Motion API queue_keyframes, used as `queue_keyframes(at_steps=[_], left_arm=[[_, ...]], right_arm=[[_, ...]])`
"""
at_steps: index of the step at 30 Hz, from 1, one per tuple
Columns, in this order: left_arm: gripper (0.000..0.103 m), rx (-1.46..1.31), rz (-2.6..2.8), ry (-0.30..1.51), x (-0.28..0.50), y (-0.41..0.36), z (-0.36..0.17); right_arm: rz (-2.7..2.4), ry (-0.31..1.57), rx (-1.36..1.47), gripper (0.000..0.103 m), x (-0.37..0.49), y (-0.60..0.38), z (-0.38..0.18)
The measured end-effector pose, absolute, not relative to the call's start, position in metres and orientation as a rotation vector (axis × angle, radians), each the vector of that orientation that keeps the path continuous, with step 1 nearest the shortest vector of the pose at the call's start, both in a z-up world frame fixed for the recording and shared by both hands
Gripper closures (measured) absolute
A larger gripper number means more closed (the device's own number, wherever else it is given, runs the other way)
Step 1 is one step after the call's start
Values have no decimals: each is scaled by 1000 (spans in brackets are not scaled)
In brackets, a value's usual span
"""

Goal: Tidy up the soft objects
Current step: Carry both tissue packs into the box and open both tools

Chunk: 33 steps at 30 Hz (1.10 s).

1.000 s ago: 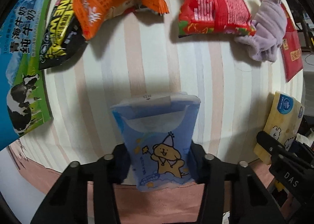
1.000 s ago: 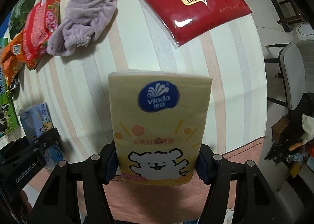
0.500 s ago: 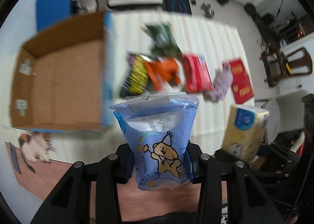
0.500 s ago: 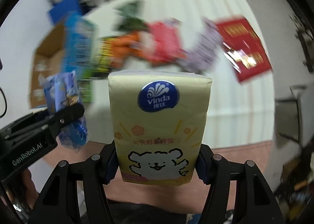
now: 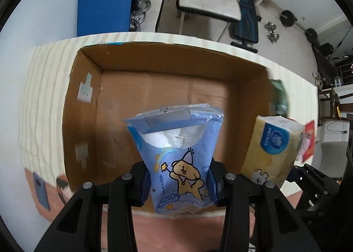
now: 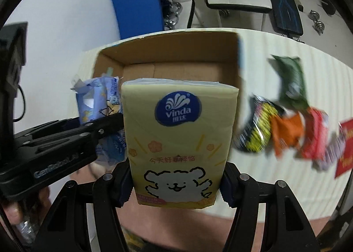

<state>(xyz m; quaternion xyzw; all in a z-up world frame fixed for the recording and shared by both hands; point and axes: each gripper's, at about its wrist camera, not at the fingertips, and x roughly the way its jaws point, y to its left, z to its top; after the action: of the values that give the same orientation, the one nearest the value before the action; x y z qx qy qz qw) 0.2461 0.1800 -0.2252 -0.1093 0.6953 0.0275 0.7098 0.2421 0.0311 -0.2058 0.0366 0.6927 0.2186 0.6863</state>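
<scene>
My left gripper (image 5: 179, 182) is shut on a blue tissue pack (image 5: 176, 154) with a cartoon bear, held above the open cardboard box (image 5: 88, 88). My right gripper (image 6: 175, 185) is shut on a yellow Vinda tissue pack (image 6: 178, 139), held in front of the same box (image 6: 176, 53). The yellow pack also shows at the right of the left wrist view (image 5: 273, 148). The blue pack and left gripper show at the left of the right wrist view (image 6: 99, 106). The box floor looks bare.
Snack bags lie in a blurred row right of the box: green (image 6: 291, 77), black-yellow (image 6: 258, 128), orange (image 6: 286, 132), red (image 6: 313, 135). A lilac cloth (image 6: 333, 152) and red packet (image 6: 346, 148) follow. Chairs and gym gear stand beyond the striped table (image 5: 39, 88).
Both grippers rose off the table with their packs and swung left; the box now fills the view under the blue pack, and the snack row has slid to the right.
</scene>
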Motion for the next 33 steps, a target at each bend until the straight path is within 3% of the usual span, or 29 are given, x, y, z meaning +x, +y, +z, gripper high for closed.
queue_keyframes(at_steps=[6,11,18,19,21,23,25,27,33], left_arm=[[64,-308,-8,1643,293,216,-288],[64,-283,-44,1678,306,220,-311],[56,-252,-60,1718,306,224,-324],[52,-251,-57,1720,305,224,-322],[41,-239,-62,1711,299,224,-316],[31,-243,-61,1692,294,225,-307],[12,-220,-44,1663,287,227,-296],[5,-195,-26,1633,277,228,-284],[5,-181,19,1568,240,240,-253]], right_arm=[[406,1625,34,37,279,81,-270],[353,1663,-3,37,292,99,-302],[315,1665,-50,35,291,111,-320],[310,1658,-55,33,287,111,-316],[301,1647,-61,14,282,109,-311],[290,1644,-59,9,277,105,-306],[275,1636,-67,9,269,102,-298],[264,1625,-72,0,260,97,-290],[230,1613,-55,0,235,82,-272]])
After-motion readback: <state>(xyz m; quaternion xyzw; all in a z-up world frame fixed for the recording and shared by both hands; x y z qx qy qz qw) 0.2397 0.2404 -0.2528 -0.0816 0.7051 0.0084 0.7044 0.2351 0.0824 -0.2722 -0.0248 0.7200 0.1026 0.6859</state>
